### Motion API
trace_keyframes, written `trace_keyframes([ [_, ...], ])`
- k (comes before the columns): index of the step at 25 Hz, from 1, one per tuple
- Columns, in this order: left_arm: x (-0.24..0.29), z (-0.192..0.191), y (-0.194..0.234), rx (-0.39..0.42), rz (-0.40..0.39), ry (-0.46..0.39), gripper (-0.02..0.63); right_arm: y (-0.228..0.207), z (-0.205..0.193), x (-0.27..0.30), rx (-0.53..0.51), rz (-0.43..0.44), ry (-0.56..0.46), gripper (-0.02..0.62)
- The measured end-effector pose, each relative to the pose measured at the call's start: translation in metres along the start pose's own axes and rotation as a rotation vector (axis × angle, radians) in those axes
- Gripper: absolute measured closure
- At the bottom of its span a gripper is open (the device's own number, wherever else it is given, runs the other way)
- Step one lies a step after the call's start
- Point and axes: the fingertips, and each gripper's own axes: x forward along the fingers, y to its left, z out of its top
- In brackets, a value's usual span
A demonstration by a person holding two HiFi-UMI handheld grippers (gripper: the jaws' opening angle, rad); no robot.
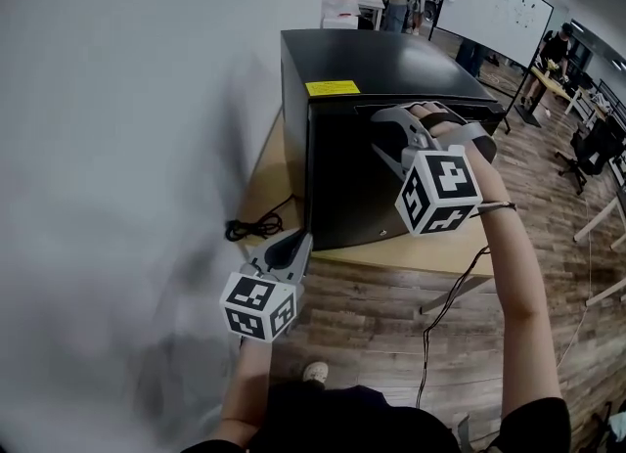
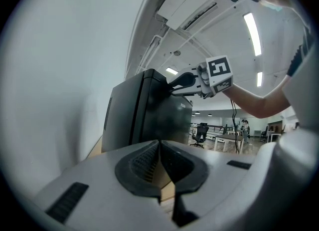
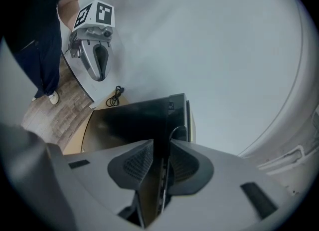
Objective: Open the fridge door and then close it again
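Head view: a black box-shaped mini fridge (image 1: pixel 391 74) stands on a wooden platform (image 1: pixel 269 182), with the right gripper (image 1: pixel 377 134) at its door (image 1: pixel 352 182) top. Left gripper view: the left gripper (image 2: pixel 158 147) is closed and empty. Right gripper view: jaws pinch the door's edge; a steady, arcing pull would suit.

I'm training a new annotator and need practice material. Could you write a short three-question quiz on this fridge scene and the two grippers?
1. True or false: the left gripper has its jaws together with nothing between them.
2. What do the right gripper's jaws clamp? A. a cup; B. the top edge of the fridge door; C. nothing.
3. Fill in the blank: the yellow label sits on the ____ face of the black fridge.

Key: 1 true; 2 B; 3 top.
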Motion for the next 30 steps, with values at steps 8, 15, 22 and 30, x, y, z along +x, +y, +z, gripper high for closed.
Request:
trace_keyframes([
  [8,-0.002,0.001,-0.008,0.008,-0.026,0.003,0.594,-0.001,-0.001,-0.002,0.009,-0.113,0.018,0.522],
  [15,-0.008,0.005,-0.020,0.019,-0.031,-0.004,0.594,-0.007,-0.004,-0.020,0.167,-0.264,-0.032,0.540],
  [22,-0.019,0.007,-0.037,0.022,-0.020,-0.009,0.594,0.009,-0.014,-0.052,0.323,-0.307,-0.080,0.540],
  [30,-0.032,0.004,-0.063,0.019,-0.016,-0.009,0.594,0.041,-0.032,-0.087,0.677,-0.279,-0.168,0.555],
])
